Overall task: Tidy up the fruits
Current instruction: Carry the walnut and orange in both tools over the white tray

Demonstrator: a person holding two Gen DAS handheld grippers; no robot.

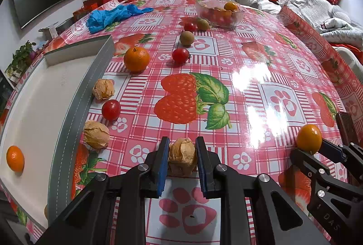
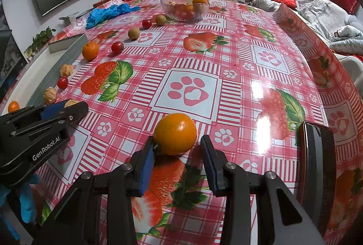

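The left gripper (image 1: 182, 157) is pinching a papery husked fruit (image 1: 182, 157) between its blue pads, just beside the white tray (image 1: 45, 95), which is holding one small orange (image 1: 15, 158). The right gripper (image 2: 178, 155) is sitting spread around an orange fruit (image 2: 175, 134) resting on the tablecloth (image 2: 226, 58), well to the right of the tray; its left pad is touching the fruit while the right pad is standing clear. More husked fruits, tomatoes and an orange are lying along the tray's edge, leading toward a glass bowl (image 2: 185, 9) beyond it.
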